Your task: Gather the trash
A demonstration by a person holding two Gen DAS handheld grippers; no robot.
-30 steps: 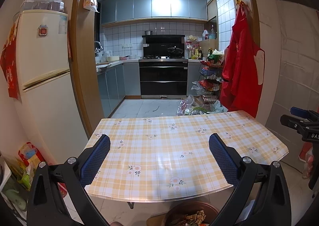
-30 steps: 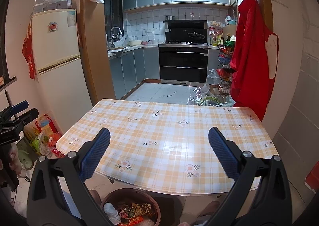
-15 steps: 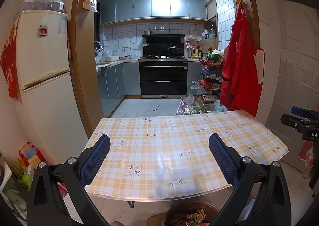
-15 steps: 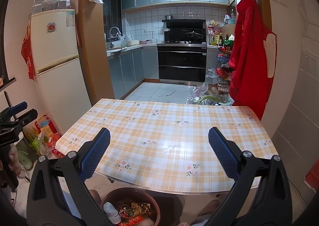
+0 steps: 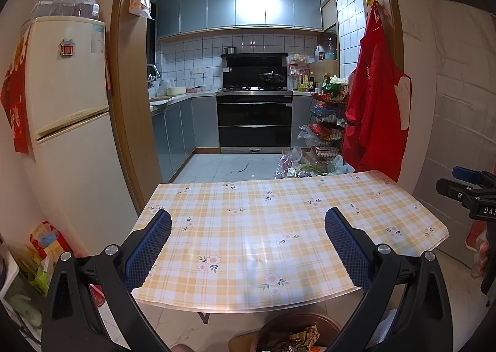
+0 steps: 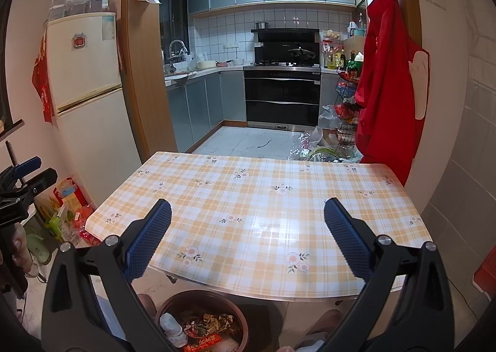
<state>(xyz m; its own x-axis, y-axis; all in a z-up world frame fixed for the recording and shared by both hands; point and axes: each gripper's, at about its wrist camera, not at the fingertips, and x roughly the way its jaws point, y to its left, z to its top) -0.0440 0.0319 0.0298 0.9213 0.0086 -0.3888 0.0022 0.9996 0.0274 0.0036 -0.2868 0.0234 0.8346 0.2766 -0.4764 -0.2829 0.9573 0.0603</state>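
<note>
Trash [image 6: 203, 325] is sitting in the brown bin [image 6: 186, 299] on the floor below the table [image 6: 263, 212] edge. Basically nothing has moved over the last second: left gripper [image 5: 248, 242] and right gripper [image 6: 248, 242] still hover wide open, both empty. Looks done to me.

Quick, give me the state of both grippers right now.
Left gripper: open, fingers spread wide, holding nothing.
Right gripper: open, fingers spread wide, holding nothing.
</note>
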